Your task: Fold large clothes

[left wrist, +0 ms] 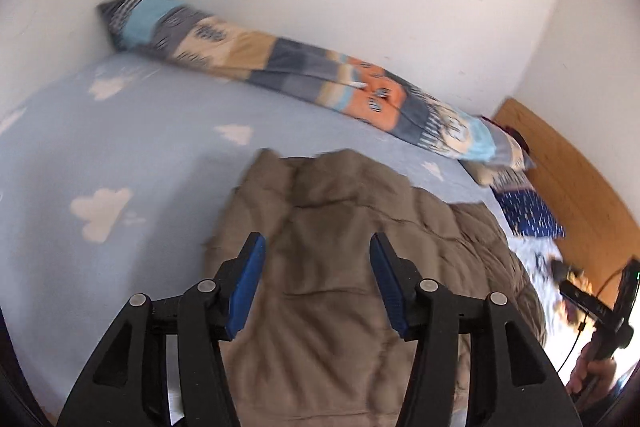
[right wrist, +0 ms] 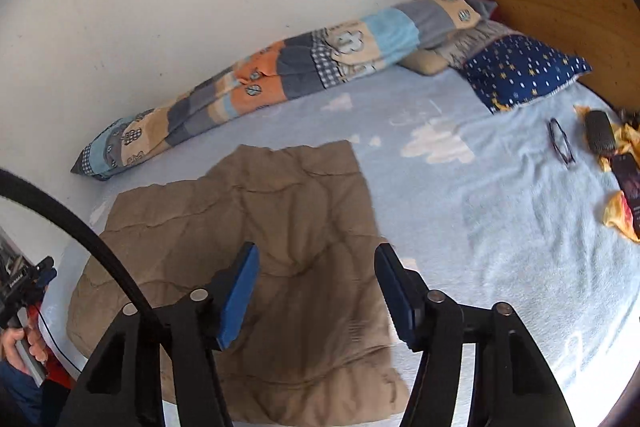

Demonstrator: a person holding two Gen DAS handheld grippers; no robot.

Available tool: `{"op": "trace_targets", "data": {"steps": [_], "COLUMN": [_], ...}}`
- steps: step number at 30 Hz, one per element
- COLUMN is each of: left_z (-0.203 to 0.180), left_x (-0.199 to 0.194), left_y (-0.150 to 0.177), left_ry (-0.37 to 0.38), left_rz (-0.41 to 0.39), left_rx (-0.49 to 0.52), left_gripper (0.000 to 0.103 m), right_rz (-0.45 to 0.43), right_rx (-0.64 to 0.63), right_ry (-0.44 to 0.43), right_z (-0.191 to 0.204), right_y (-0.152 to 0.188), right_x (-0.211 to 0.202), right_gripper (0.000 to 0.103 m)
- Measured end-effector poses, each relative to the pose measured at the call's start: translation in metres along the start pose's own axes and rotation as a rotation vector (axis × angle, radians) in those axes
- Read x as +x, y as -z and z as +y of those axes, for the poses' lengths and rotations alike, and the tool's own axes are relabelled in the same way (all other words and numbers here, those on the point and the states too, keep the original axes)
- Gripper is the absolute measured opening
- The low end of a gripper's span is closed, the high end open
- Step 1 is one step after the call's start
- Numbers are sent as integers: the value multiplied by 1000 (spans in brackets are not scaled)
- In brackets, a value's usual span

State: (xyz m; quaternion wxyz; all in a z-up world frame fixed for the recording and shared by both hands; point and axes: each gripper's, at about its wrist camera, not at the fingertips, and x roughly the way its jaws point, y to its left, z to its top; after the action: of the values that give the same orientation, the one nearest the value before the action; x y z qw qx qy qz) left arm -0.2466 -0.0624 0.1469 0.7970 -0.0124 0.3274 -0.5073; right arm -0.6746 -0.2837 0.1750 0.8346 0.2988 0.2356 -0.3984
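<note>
With both grippers hanging above the bed [right wrist: 500,195] and nothing between their jaws, I judge one fold is laid and the next has to be set up. The brown padded jacket [right wrist: 248,247] lies folded on the blue sheet, its far edge near the patchwork blanket [right wrist: 280,71] along the wall. My left gripper [left wrist: 318,283] and right gripper [right wrist: 316,291] both stand partly open and empty. To do this well, I should pinch two matching corners through every layer, lift evenly, and keep the edges aligned so the padding doesn't bunch.
</note>
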Motion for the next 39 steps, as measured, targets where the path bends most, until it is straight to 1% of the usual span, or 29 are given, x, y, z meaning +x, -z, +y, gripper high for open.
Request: {"op": "trace_targets", "data": {"steps": [1,2,3,5,6,7,8,10,12,15,18,20,22,24,26,28,30,36,39], "left_z": [-14,-31,-43,-63,-69,-71,-70,-65,-63,-61,-58,-54,-54,-52,-51,-55,-60,-64,-64], "left_x": [2,10,21,43,58,71,80,99,108,124,136,143,142,133,117,94,68,15,11], "left_y": [2,6,7,11,14,15,16,21,22,23,26,26,30,34,37,39,44,60,66], "left_ry": [-5,-26,-42,-89,-127,-129,-131,-161,-173,-188,-195,-201,-203,-188,-184,-180,-210,-213,-214], "left_rz": [6,20,43,103,160,201,234,305,334,382,412,421,404,340,280,208,134,60,65], "left_rx": [34,77,108,181,211,217,208,208,214,207,190,181,183,172,154,156,176,148,154], "left_gripper": [56,56,56,56,55,50,49,49,49,50,50,51,52,51,51,51,52,52,53], "right_rz": [-4,5,20,39,46,62,85,117,206,305,363,383,396,386,335,268,222,91,71], "right_rx": [-22,-44,-75,-120,-121,-109,-97,-84,-71,-82,-103,-95,-93,-102,-96,-79,-76,-177,-179], "right_ry": [-13,-26,-26,-20,-21,-31,-45,-27,-37,9,48,58,68,78,82,62,32,28,9], "right_z": [17,32,48,68,73,75,76,77,78,80,83,82,81,84,86,89,91,110,114], "right_y": [2,4,4,2,-1,-3,-5,-5,-3,3,5,4,3,3,3,3,6,29,45], "right_x": [5,10,21,37,46,53,64,83,105,134,153,163,170,171,161,140,116,50,27], "right_gripper": [55,46,41,39,38,38,38,38,38,38,38,38,39,40,40,40,40,41,45]}}
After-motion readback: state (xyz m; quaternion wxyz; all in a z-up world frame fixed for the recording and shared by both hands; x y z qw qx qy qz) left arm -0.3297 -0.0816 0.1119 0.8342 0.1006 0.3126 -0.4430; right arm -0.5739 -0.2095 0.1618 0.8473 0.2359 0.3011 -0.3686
